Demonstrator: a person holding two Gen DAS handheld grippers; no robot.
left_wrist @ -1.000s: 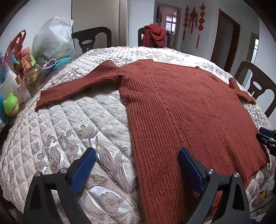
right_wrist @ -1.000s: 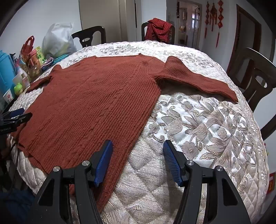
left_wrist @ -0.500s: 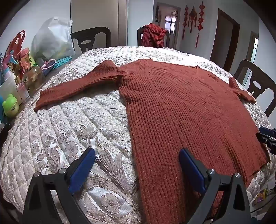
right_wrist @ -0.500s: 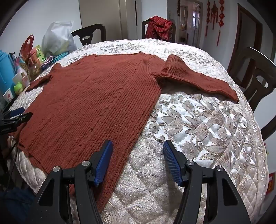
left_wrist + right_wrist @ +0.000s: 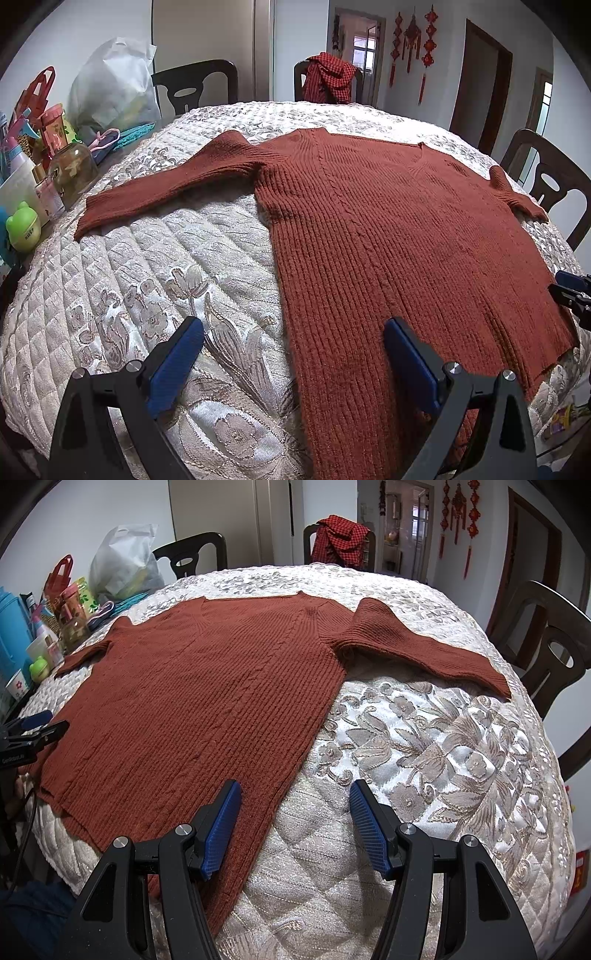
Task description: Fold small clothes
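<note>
Rust sweater (image 5: 388, 236) is lying flat on the quilted desk (image 5: 155, 266), filling frame centre. Left claw (image 5: 293, 363) and right claw (image 5: 295, 825) are both gaping wide, gripping nothing, apparently hovering over the near hem.

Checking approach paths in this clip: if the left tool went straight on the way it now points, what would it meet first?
Most likely the rust-red sweater: the left tool is open and its line runs along the sweater's near left edge, on the quilted table cover. Height above the cloth is unclear, so it might skim the cover first.

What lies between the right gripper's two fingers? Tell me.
The sweater's side edge near the hem and bare quilted cover, seen in the right wrist view; the open right gripper grips nothing.
</note>
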